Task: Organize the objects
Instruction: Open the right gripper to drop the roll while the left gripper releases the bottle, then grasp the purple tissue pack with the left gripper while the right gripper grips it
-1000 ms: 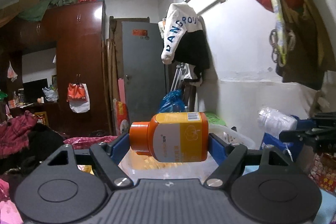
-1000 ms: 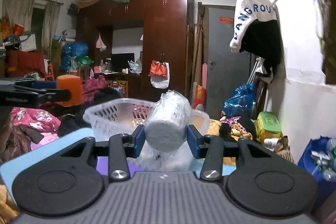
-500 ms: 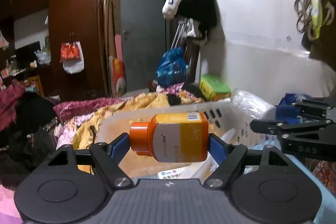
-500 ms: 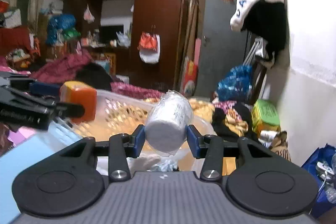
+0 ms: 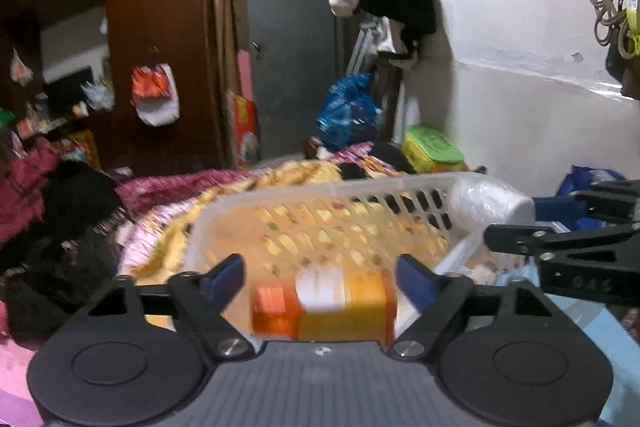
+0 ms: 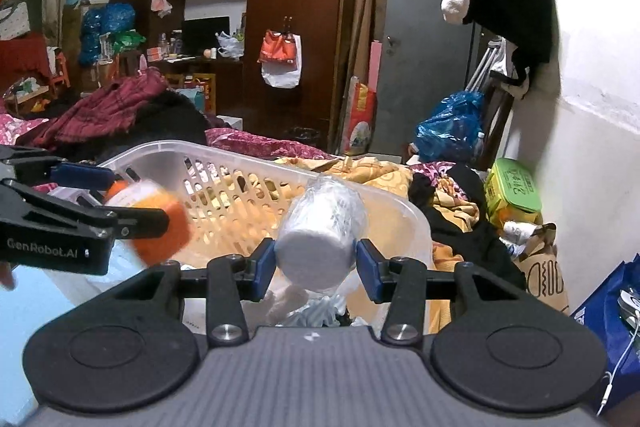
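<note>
My left gripper (image 5: 320, 273) is open over the white plastic basket (image 5: 280, 201). The orange bottle (image 5: 324, 307) is blurred, below the open fingers and free of them, over the basket. It also shows in the right wrist view (image 6: 160, 223) behind the left gripper's finger (image 6: 72, 219). My right gripper (image 6: 316, 263) is shut on a plastic-wrapped white roll (image 6: 320, 231) and holds it over the basket (image 6: 248, 163) near its right rim. The roll shows at the right in the left wrist view (image 5: 488, 205).
The basket holds white packets (image 6: 312, 307) and sits on a light blue mat (image 5: 600, 331). Behind it lie heaped clothes and bedding (image 5: 168, 195). A green box (image 6: 512, 187) and a blue bag (image 6: 452, 127) stand by the white wall at right. A wardrobe (image 6: 296, 7) stands at the back.
Both grippers have tilted down over the basket. My left gripper has opened and the orange bottle has dropped out of its fingers. The right gripper still holds the roll.
</note>
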Tool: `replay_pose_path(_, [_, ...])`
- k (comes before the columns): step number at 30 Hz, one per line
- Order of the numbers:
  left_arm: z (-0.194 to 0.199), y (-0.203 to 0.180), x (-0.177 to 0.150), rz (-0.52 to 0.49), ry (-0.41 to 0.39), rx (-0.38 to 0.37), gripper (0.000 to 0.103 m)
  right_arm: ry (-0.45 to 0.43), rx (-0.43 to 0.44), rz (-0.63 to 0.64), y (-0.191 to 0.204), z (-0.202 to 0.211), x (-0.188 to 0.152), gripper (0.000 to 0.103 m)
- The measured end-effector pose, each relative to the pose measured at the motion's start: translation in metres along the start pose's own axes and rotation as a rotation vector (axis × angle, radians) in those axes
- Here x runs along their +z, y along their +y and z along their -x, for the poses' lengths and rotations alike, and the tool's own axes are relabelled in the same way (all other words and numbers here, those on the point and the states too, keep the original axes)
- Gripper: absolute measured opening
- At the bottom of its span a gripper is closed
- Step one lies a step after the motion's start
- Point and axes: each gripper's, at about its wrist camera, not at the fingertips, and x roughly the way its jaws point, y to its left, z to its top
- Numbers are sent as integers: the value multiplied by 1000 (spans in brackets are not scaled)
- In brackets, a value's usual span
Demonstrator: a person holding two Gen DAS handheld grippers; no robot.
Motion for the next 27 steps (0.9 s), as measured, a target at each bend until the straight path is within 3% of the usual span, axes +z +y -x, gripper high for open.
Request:
replay_pose_path(1, [4, 1, 1, 4, -12, -5, 100, -12, -7, -4, -1, 4, 1, 66])
replay_pose_path(3, [17, 5, 1, 16, -41, -38, 100, -41, -10, -9, -4, 15, 1, 88])
replay_pose_path(6, [51, 8, -12, 2, -108, -42, 100, -136, 3, -37, -14, 45, -6, 103])
replay_pose_path(10, [94, 13, -55, 1, -131, -45, 101, -187, 37, -66, -25, 90, -49, 103])
replay_pose_path(15, [137, 6, -118, 16, -185, -91, 101, -161, 68, -122, -35, 121, -117, 103])
replay_pose_path(18, [151, -9, -137, 14, -210, -147, 101, -140, 168, -200, -44, 125, -145, 103])
replay_pose_path(22, [149, -42, -143, -77, -192, -202, 101, -121, 307, -214, -47, 115, -155, 103])
replay_pose_path(27, [135, -70, -147, -171, -173, -214, 101, -105, 340, -177, -40, 98, -147, 101])
